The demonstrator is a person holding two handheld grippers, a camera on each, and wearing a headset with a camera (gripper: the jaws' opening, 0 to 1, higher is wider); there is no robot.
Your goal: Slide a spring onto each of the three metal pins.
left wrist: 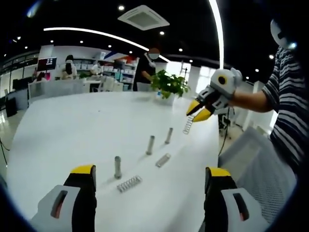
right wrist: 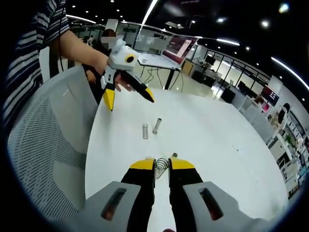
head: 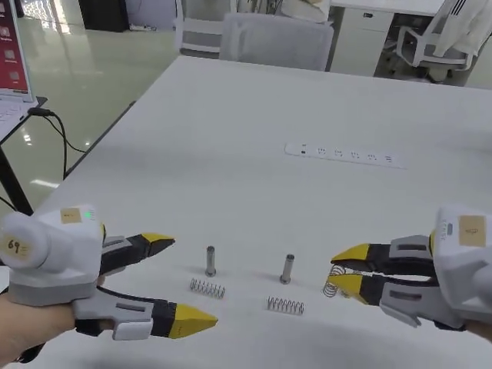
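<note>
Head view: on the smooth white table (head: 231, 154), the left pin (head: 210, 260) and middle pin (head: 287, 268), stubby steel cylinders, stand upright. The left spring (head: 207, 288) and middle spring (head: 285, 305), thin wire coils, lie flat just in front of them. The left gripper (head: 192, 280) hovers near-left, yellow tips spread wide, empty. Left gripper view: the third pin (left wrist: 169, 135) stands at the row's far end. Right gripper view: the right gripper (right wrist: 161, 163) has its jaws narrow, pinching the third spring (right wrist: 161, 167).

left gripper (head: 193, 280) agape, right gripper (head: 335, 270) clamped
</note>
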